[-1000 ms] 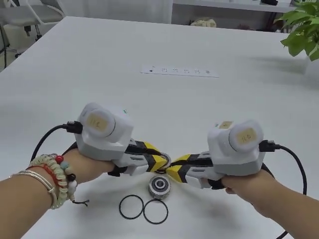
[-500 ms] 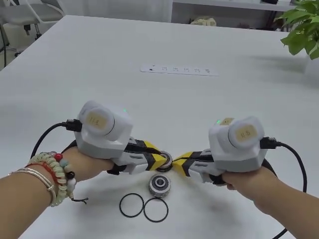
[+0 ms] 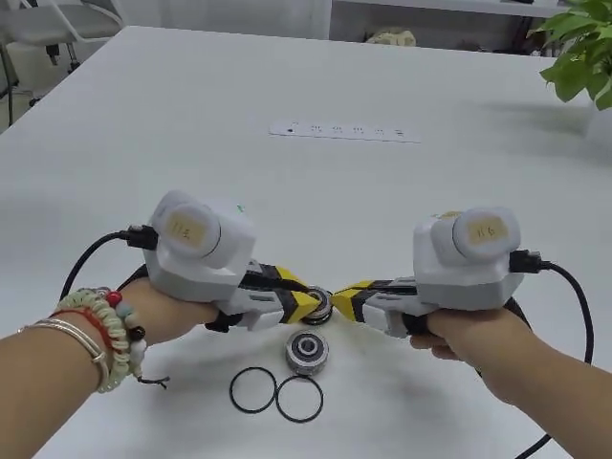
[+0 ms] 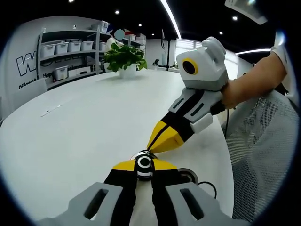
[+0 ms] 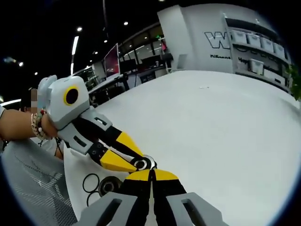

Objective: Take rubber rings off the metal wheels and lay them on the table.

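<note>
My left gripper and right gripper both show pale grey shells with yellow-and-black jaws. The small round metal wheel between the left jaws looks black with a white ring; the silver metal wheel on my white table has a dark centre. The thin rubber rings are black.

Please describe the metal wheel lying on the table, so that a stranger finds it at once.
On the white table, look just nearer the person than where the left hand-held gripper and right hand-held gripper meet. A small metal wheel lies flat there, beside two black rubber rings. Unlike the second wheel, no gripper holds it.
</note>
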`<state>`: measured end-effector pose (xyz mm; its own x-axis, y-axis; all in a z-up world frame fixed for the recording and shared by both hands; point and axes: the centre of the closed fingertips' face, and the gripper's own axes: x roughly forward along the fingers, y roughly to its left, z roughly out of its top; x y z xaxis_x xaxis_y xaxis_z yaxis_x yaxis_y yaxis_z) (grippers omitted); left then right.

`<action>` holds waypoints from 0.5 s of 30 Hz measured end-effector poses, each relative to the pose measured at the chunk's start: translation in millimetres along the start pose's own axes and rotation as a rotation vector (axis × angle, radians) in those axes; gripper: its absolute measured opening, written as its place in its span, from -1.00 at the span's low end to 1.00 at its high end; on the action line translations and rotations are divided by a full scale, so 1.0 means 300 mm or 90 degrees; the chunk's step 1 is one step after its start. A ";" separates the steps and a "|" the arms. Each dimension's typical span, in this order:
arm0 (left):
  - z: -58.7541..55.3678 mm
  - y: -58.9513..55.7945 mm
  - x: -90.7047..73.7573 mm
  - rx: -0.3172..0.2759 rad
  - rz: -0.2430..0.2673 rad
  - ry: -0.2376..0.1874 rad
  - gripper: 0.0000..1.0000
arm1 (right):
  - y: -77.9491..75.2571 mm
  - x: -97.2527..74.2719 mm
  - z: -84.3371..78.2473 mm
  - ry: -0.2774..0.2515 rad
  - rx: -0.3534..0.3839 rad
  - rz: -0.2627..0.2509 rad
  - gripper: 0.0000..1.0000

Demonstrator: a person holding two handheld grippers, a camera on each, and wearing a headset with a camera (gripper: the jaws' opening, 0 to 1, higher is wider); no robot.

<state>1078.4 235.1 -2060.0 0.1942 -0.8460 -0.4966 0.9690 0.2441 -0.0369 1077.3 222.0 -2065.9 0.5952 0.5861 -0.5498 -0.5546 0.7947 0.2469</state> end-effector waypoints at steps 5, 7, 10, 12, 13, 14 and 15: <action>0.001 0.000 0.000 0.008 0.002 0.006 -0.88 | 0.008 0.001 0.007 -0.004 0.001 0.004 -1.00; 0.000 0.001 0.000 0.007 0.003 0.006 -0.88 | 0.009 0.001 0.009 -0.004 0.000 0.005 -1.00; 0.000 0.001 -0.001 0.008 0.003 0.006 -0.88 | 0.015 0.001 0.014 -0.005 -0.003 0.008 -1.00; -0.001 0.001 -0.001 0.008 0.003 0.006 -0.88 | 0.017 0.002 0.017 -0.006 -0.003 0.011 -1.00; -0.001 0.001 -0.001 0.007 0.003 0.006 -0.88 | 0.017 0.002 0.017 -0.006 -0.004 0.012 -1.00; -0.001 0.002 -0.001 0.008 0.002 0.006 -0.88 | 0.020 0.002 0.019 -0.007 -0.007 0.013 -1.00; -0.001 0.002 -0.001 0.008 0.002 0.006 -0.88 | 0.022 0.002 0.021 -0.008 -0.008 0.015 -1.00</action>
<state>1079.0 235.5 -2060.1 0.1964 -0.8409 -0.5043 0.9701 0.2413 -0.0245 1077.6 228.5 -2059.7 0.5890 0.6061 -0.5346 -0.5757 0.7789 0.2488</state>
